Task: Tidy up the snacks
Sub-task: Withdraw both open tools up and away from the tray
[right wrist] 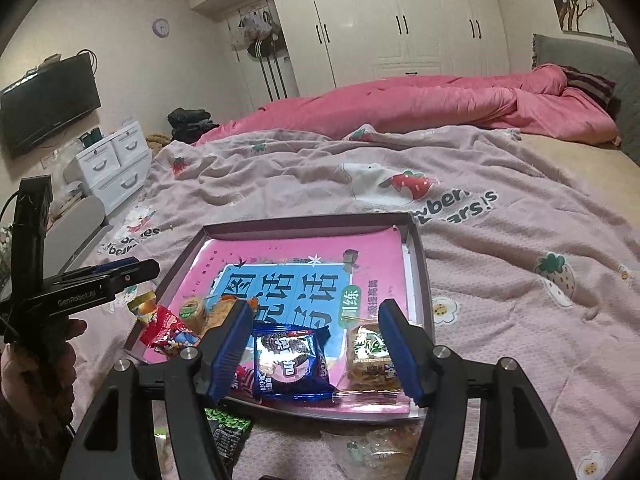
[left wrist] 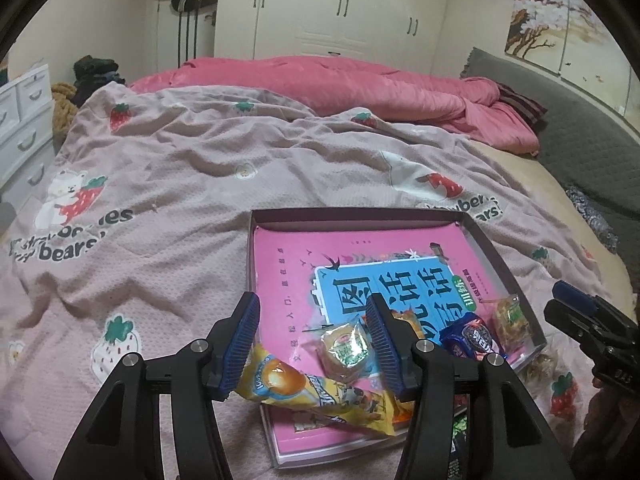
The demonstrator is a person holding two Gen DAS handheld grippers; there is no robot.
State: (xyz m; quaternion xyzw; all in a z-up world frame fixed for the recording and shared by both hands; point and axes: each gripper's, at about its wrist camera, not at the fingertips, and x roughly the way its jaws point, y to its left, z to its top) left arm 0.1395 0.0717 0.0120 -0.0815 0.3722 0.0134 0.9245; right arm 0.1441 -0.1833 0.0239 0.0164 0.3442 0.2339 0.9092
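While both cameras look down on the shallow tray [left wrist: 486,248] lying on the strawberry-print blanket [left wrist: 180,168], each catches different snacks. The left gripper [left wrist: 312,338] hangs with jaws apart over the tray's near-left corner, where a long yellow packet [left wrist: 316,394] and a round clear-wrapped pastry [left wrist: 344,346] lie on the pink book [left wrist: 288,256]. The right gripper [right wrist: 316,346], jaws also apart and empty, frames a blue cookie packet [right wrist: 290,364] at the near edge. Only the right view shows the red packet [right wrist: 168,332] and a green packet [right wrist: 228,430] off the tray.
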